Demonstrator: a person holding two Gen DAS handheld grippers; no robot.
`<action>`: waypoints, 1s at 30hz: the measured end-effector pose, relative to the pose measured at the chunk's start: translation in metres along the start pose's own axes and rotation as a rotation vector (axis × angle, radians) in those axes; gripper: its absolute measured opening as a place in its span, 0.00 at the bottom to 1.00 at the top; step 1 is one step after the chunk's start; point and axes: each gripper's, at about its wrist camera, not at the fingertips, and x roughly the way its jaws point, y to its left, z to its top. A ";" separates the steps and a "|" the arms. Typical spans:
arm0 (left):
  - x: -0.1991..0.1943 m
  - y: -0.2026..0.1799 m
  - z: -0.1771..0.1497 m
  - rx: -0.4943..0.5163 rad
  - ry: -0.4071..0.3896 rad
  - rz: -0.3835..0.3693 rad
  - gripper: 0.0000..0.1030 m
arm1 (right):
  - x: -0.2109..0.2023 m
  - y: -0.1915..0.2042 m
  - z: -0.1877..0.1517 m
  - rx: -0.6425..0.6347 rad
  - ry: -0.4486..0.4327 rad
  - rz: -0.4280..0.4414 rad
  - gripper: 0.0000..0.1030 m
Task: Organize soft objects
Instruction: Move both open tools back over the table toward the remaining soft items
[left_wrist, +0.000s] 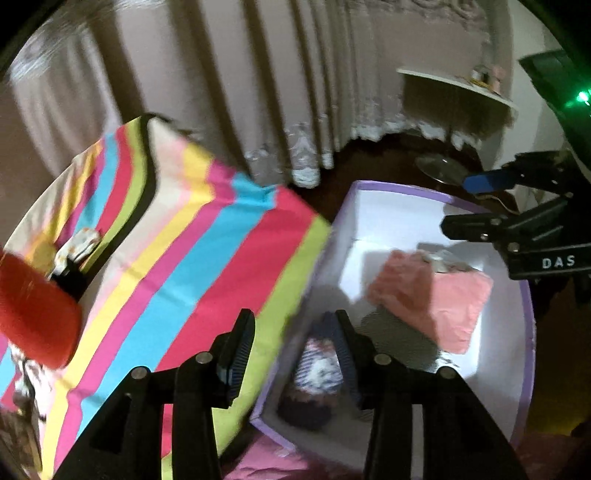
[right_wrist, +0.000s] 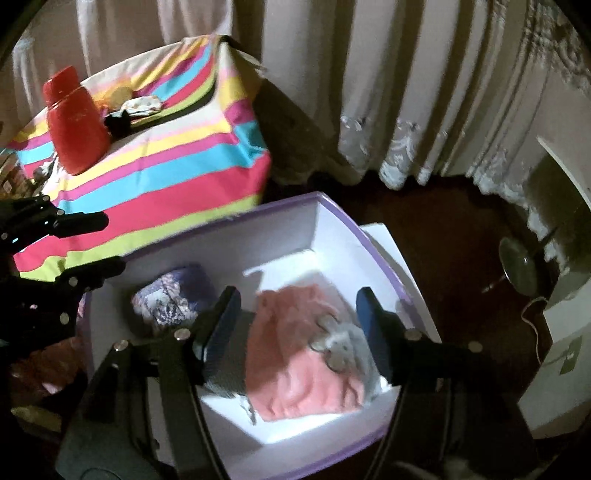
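A white box with a purple rim (left_wrist: 402, 189) (right_wrist: 280, 204) stands on the floor beside a table. Inside lie a folded pink cloth (left_wrist: 432, 295) (right_wrist: 295, 354) with a grey-white soft piece (right_wrist: 343, 341) on it, and a blue-white patterned bundle (left_wrist: 319, 369) (right_wrist: 170, 299). My left gripper (left_wrist: 295, 332) is open and empty, hovering above the box's near-left edge. My right gripper (right_wrist: 295, 306) is open and empty above the pink cloth; it also shows in the left wrist view (left_wrist: 476, 203). More small soft items (right_wrist: 142, 105) (left_wrist: 75, 249) lie on the table.
The table wears a striped multicolour cloth (left_wrist: 207, 251) (right_wrist: 166, 158). A red container (left_wrist: 33, 314) (right_wrist: 74, 122) stands on it. Curtains (right_wrist: 369, 92) hang behind. A round lamp base (right_wrist: 517, 269) and a cable lie on the dark floor at right.
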 end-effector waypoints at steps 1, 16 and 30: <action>-0.001 0.007 -0.002 -0.012 -0.005 0.013 0.43 | -0.001 0.007 0.005 -0.016 -0.006 0.003 0.67; -0.039 0.166 -0.096 -0.400 0.000 0.228 0.49 | 0.010 0.145 0.077 -0.165 -0.092 0.211 0.72; -0.039 0.286 -0.199 -0.701 0.052 0.440 0.61 | 0.114 0.214 0.150 -0.043 -0.047 0.343 0.73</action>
